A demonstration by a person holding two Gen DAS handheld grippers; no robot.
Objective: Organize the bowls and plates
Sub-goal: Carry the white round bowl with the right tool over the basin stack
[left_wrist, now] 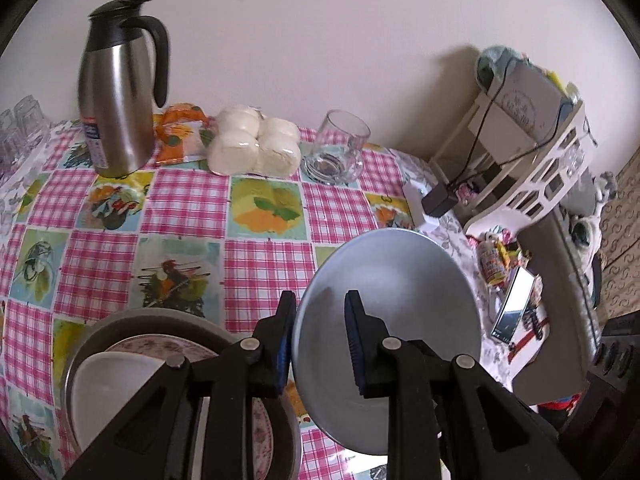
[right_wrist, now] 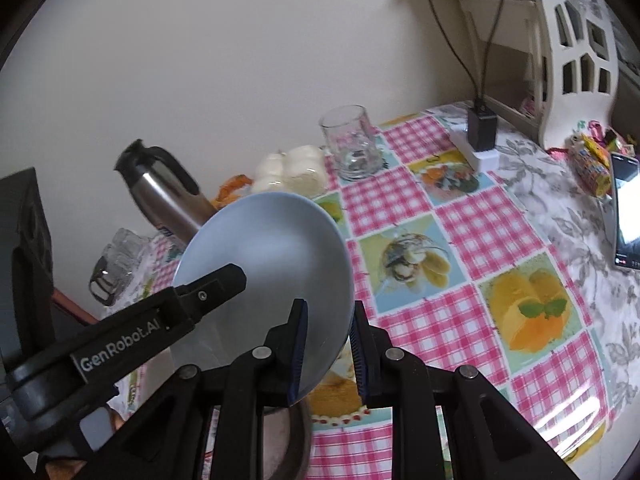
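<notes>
Blue plate is held above the worktop, its rim pinched at opposite edges by left claw and right claw. Uneven pull could slip it onto the basin at 7 o'clock.

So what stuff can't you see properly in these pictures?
- Basin, left wrist view: the left tool's arms cover the near half, so its dishes can't be counted.
- Blue plate, right wrist view: the right tool and the left tool's finger hide the near rim.
- Glasses, left wrist view: cut off at the left edge, blurry.
- Phone, right wrist view: cut by the right edge; screen unreadable.
</notes>
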